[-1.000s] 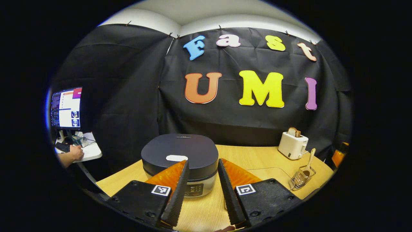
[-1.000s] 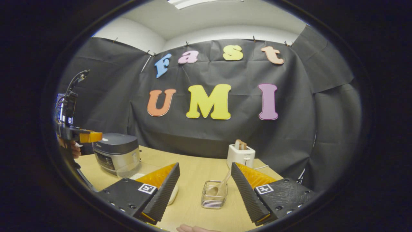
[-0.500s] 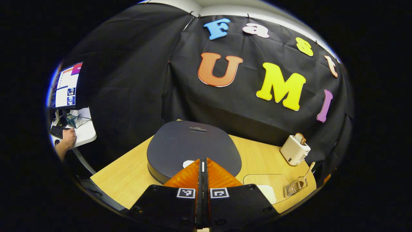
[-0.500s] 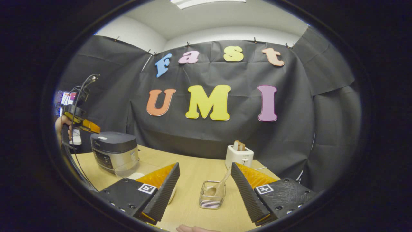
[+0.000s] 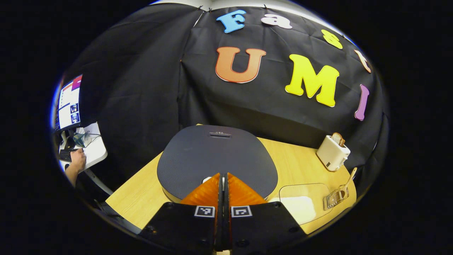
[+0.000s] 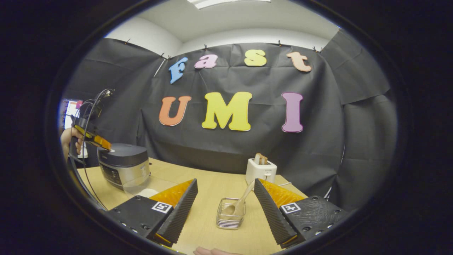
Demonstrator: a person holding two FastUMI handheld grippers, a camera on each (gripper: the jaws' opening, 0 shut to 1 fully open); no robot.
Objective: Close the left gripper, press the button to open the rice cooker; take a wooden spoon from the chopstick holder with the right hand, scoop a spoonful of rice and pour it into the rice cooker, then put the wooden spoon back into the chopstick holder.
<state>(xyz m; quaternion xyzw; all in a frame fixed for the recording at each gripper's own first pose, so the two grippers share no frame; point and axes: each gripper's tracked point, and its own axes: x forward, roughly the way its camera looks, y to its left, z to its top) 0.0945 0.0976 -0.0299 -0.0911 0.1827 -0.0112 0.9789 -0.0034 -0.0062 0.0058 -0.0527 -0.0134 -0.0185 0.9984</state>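
The dark rice cooker (image 5: 216, 156) stands closed on the wooden table, its lid just beyond my left gripper (image 5: 223, 175). That gripper is shut with nothing held, and its tips lie over the white lid button (image 5: 206, 179), mostly hiding it. In the right gripper view the left gripper (image 6: 102, 144) slants down onto the cooker (image 6: 122, 166). My right gripper (image 6: 225, 181) is open above the table. Between and beyond its fingers stands the wire chopstick holder (image 6: 230, 217) with the wooden spoon (image 6: 240, 202) leaning in it. A clear container with white rice (image 5: 300, 205) sits beside the cooker.
A white toaster (image 6: 261, 170) with bread stands at the back of the table (image 5: 141, 191). Off the table's left edge, a person's hand (image 5: 76, 163) rests at a small desk below a monitor (image 5: 69, 106). Black cloth walls close off the back and sides.
My left gripper shut, rose over the cooker and tilted down until its tips reached the lid button. The right gripper stayed open and nearly still.
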